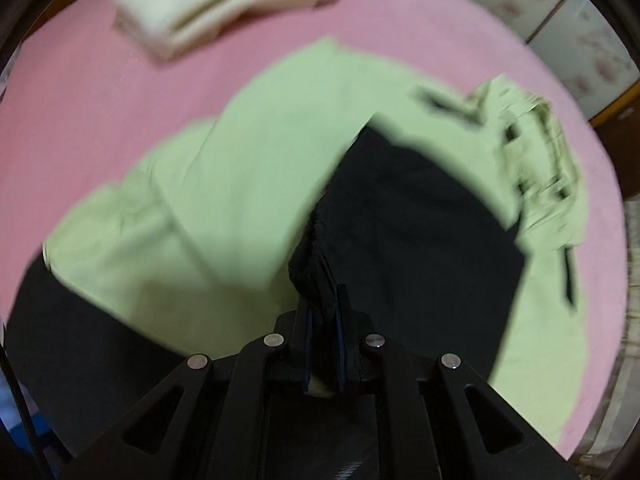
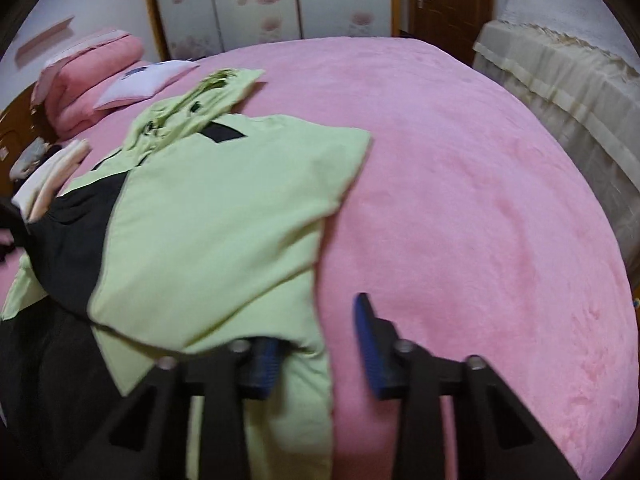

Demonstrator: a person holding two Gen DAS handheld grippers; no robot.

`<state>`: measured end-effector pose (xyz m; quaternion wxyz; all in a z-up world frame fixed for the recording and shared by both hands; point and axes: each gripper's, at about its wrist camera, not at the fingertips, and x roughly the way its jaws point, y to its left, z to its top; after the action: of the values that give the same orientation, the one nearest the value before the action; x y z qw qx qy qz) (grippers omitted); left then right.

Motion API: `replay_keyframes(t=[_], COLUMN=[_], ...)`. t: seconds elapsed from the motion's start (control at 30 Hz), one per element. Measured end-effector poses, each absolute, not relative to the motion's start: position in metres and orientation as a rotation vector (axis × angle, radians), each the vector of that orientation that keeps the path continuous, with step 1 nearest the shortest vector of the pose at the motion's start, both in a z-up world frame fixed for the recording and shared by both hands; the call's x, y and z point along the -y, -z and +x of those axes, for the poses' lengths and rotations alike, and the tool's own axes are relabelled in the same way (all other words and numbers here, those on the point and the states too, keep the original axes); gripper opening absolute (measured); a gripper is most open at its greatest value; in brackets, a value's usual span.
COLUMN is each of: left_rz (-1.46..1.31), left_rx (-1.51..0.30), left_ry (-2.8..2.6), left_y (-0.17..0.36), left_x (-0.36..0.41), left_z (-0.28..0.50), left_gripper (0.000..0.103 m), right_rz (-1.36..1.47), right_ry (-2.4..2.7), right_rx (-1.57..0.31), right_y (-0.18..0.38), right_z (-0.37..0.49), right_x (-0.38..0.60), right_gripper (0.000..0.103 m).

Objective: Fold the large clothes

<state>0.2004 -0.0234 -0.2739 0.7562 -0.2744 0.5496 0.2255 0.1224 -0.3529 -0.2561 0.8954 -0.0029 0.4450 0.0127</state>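
A light green and black hooded jacket [image 1: 260, 168] lies spread on the pink bed [image 1: 80, 92]. My left gripper [image 1: 323, 312] is shut on a bunched black part of the jacket and holds it up. In the right wrist view the jacket [image 2: 208, 224] covers the left half, its hood [image 2: 192, 112] toward the pillows. My right gripper [image 2: 320, 344] is open at the jacket's near right edge. Its left finger is partly under green cloth; its right finger [image 2: 370, 344] is over bare bed.
A folded cream garment [image 1: 224, 4] lies on the bed beyond the jacket; it also shows in the right wrist view [image 2: 48, 180]. Pink pillows [image 2: 88, 80] and a white pillow [image 2: 144, 80] sit at the headboard. A cream-covered furniture piece [image 2: 560, 92] stands right of the bed.
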Motion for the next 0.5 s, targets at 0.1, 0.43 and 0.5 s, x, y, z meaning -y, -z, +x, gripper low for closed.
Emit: replay_keyframes(t=[0.1, 0.43, 0.5], left_rz=[-0.559, -0.547, -0.523], left_rx=[-1.173, -1.157, -1.179], left_ry=[-0.491, -0.555, -0.553], left_y=[0.280, 0.283, 0.283], left_x=[0.028, 0.005, 0.003], left_z=[0.196, 0.210, 0.211], left_gripper=[0.007, 0.010, 0.014], right_rz=[-0.053, 0.239, 0.230], right_ry=[-0.019, 0.074, 0.102], right_rx=[-0.967, -1.097, -1.115], right_y=[0.254, 0.269, 0.266], right_z=[0.121, 0.118, 0.117], right_x=[0.345, 0.371, 0.369], right_gripper=[0.024, 0.012, 0.016])
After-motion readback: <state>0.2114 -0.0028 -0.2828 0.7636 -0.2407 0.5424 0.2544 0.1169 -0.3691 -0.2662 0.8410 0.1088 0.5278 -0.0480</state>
